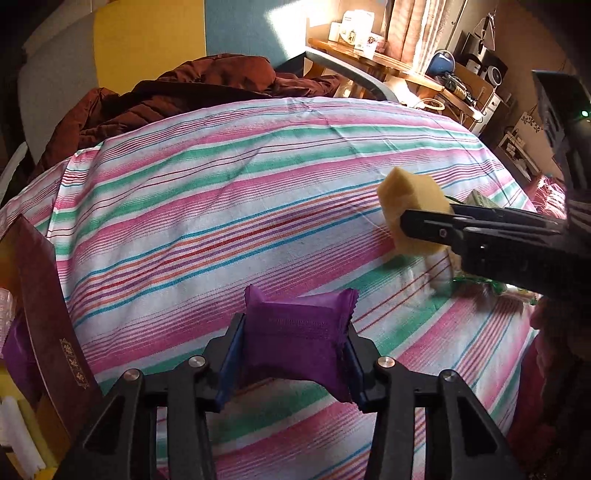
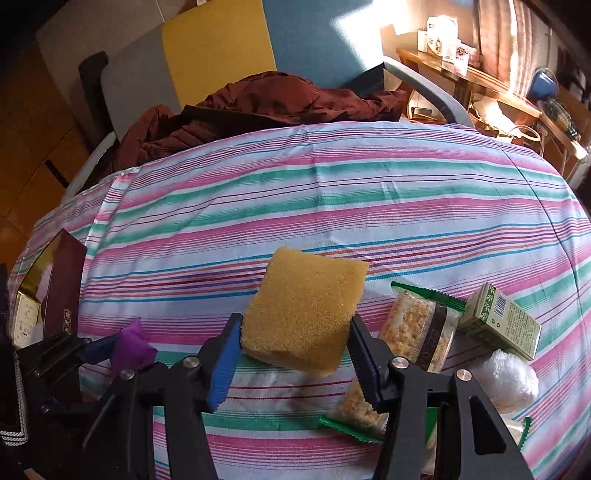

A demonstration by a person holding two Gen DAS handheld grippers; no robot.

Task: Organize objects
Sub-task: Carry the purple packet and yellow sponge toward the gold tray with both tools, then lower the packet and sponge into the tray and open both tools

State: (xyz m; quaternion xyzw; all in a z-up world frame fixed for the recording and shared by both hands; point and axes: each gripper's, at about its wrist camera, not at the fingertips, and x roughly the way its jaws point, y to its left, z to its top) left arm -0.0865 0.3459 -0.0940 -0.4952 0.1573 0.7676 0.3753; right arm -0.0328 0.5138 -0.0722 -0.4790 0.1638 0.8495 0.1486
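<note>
**Carrying Two Held Items to the Box**

The left hand-held gripper (image 1: 295, 354) is clamped on the purple packet (image 1: 299, 332); the right hand-held gripper (image 2: 295, 345) squeezes the yellow sponge (image 2: 306, 310), both lifted above the striped bed cover (image 1: 221, 192). Keep both grips firm. Likely destination: the dark red box (image 1: 51, 314) at left. Deliver one item at a time, avoiding collision between grippers.

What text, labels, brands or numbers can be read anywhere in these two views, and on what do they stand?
None can be quoted with certainty.
Green carton: barcode and small print, too small to read.
Cracker packet: digits on its dark band, blurred.
Dark red box: gold ornamental characters, not legible.
White boxes on the shelf: printed labels, too far to read.
Purple packet, sponge: no text.
</note>
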